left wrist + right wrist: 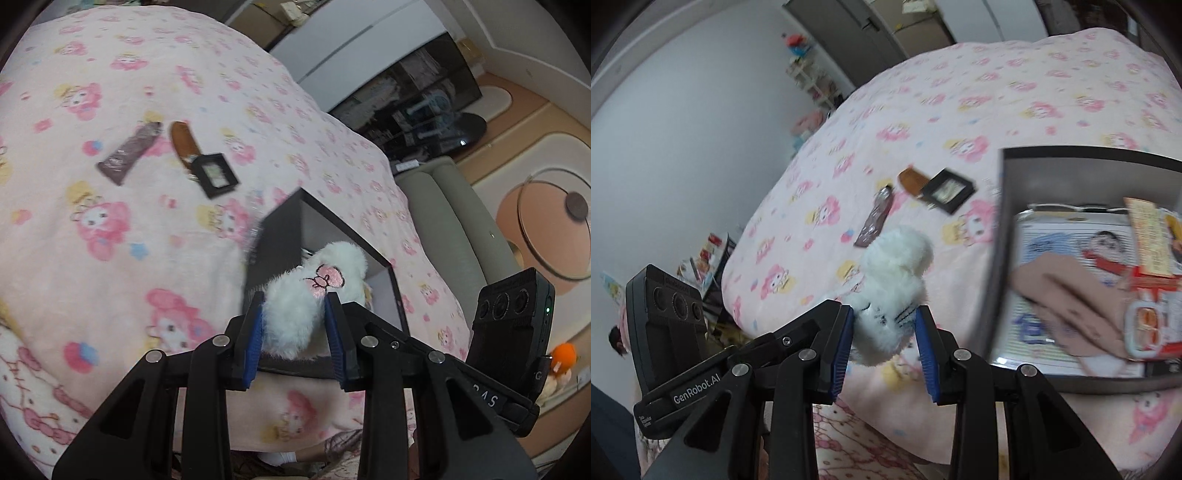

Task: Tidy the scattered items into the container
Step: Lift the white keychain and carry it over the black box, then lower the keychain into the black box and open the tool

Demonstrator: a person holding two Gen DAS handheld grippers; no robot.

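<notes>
Plush toy [314, 295] (white, fluffy) sits clamped between left gripper [295, 332] and right gripper [884, 339] pads.

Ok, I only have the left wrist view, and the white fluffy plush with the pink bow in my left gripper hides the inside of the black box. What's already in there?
Observer: The right wrist view shows it. The black box holds a cartoon-printed sheet, with a brown cloth and a red-and-orange packet on top.
Operator: And my right gripper?
Observer: The right gripper is shut on a white fluffy plush with stitched whiskers.
Operator: Is it over the box?
Observer: No, it's over the pink blanket, left of the box.
</notes>
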